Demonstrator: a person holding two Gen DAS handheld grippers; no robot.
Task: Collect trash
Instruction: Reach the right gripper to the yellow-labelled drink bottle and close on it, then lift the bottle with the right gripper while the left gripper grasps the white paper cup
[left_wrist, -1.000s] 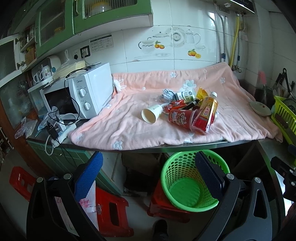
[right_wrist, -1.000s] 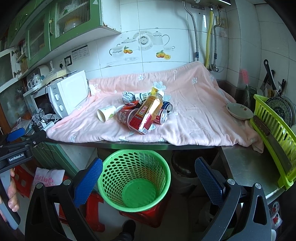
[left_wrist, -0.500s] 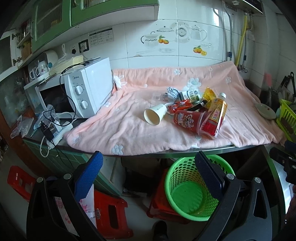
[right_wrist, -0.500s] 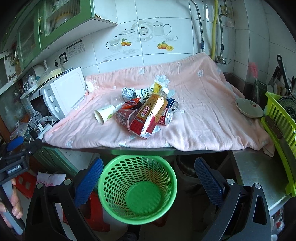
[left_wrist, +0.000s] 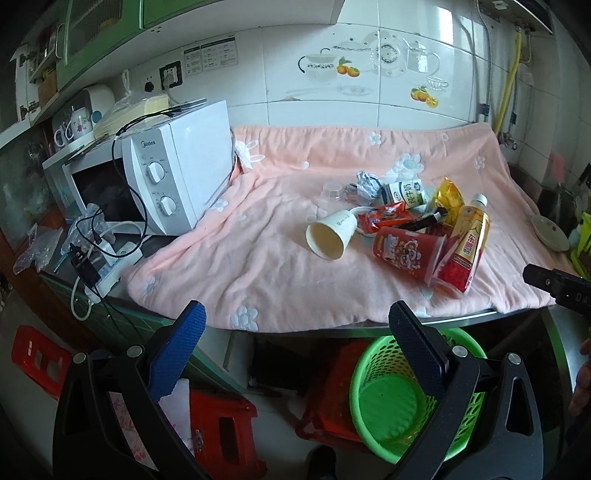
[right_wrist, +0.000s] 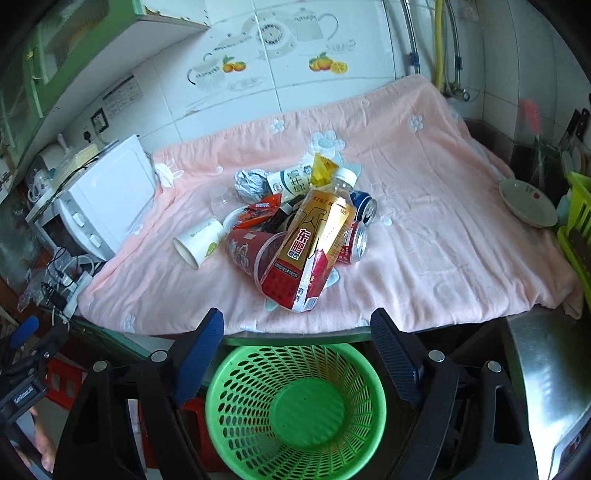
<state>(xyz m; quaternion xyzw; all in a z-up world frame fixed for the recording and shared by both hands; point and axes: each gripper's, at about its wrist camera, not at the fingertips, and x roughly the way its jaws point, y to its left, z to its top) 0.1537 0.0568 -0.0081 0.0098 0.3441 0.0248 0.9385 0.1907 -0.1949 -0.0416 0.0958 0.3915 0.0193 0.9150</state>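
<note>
A heap of trash lies on the pink blanket (left_wrist: 280, 258) that covers the counter. It holds a yellow-and-red drink bottle (right_wrist: 314, 240), a red plastic cup (right_wrist: 247, 251), a tipped white paper cup (left_wrist: 328, 238), two cans (right_wrist: 356, 229), a milk carton (left_wrist: 404, 192), a foil ball (right_wrist: 251, 182) and a yellow packet (left_wrist: 448, 195). A green mesh basket (right_wrist: 295, 406) stands on the floor under the counter edge. My left gripper (left_wrist: 295, 310) hangs open before the counter's front edge. My right gripper (right_wrist: 295, 315) is over the basket, jaws closing, nothing between them.
A white microwave (left_wrist: 173, 173) stands at the blanket's left, with a power strip and cables (left_wrist: 96, 266) beside it. A bowl (right_wrist: 526, 201) and a green dish rack (right_wrist: 576, 229) sit to the right. Red stools (left_wrist: 37, 358) stand on the floor.
Both grippers have come closer to the counter, so the trash heap looks larger. The right gripper's jaws stand narrower than before. Nothing has been picked up.
</note>
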